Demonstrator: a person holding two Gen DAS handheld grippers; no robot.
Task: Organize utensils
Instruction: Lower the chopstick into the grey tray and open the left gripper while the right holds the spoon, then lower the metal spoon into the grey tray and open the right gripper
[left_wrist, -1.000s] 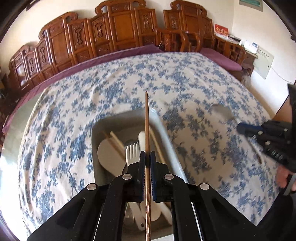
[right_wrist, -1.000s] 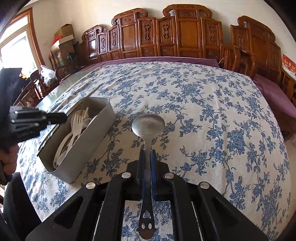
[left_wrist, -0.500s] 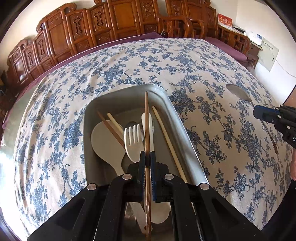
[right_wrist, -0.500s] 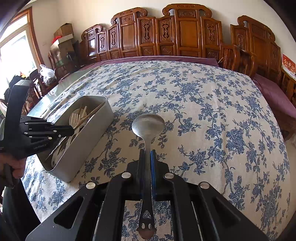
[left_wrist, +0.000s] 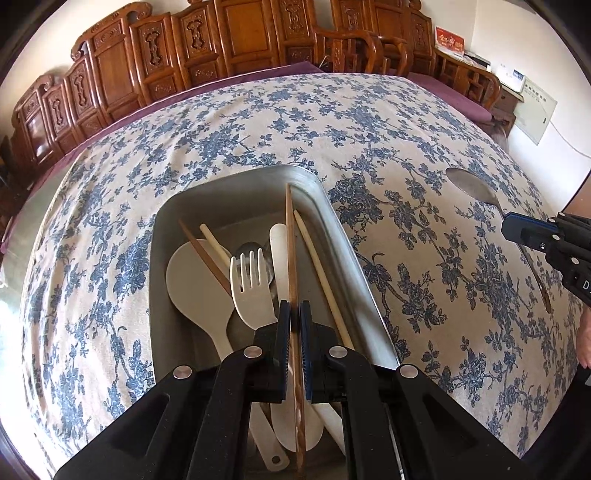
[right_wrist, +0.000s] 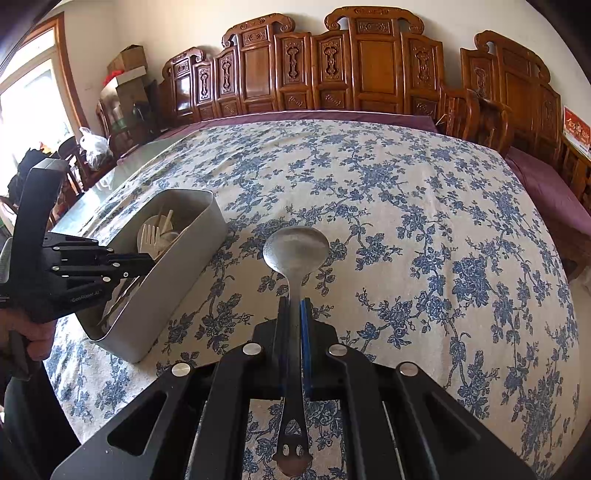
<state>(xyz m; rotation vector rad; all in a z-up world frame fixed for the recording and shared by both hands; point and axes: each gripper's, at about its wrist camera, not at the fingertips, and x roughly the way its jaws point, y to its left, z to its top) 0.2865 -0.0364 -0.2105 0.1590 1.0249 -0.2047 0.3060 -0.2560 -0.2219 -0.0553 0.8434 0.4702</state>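
My left gripper (left_wrist: 293, 314) is shut on a dark wooden chopstick (left_wrist: 291, 258) and hangs low over the open metal utensil box (left_wrist: 332, 210). The chopstick's tip points at the box's far wall. Inside lie a cream fork (left_wrist: 251, 284), a cream rice paddle (left_wrist: 195, 288), a cream knife and other chopsticks. My right gripper (right_wrist: 294, 306) is shut on the handle of a metal spoon (right_wrist: 296, 249), held above the tablecloth to the right of the box (right_wrist: 184, 273). The left gripper (right_wrist: 140, 262) shows there at the box's near end.
The table wears a blue-flowered cloth (right_wrist: 424, 221) with wide bare room right of the box. Carved wooden chairs (right_wrist: 362, 70) line the far side. A person's hand (right_wrist: 29, 328) holds the left tool at the table's near left edge.
The left gripper has sunk toward the box with the chopstick, so the box now fills more of its view. The right gripper and spoon have stayed put.
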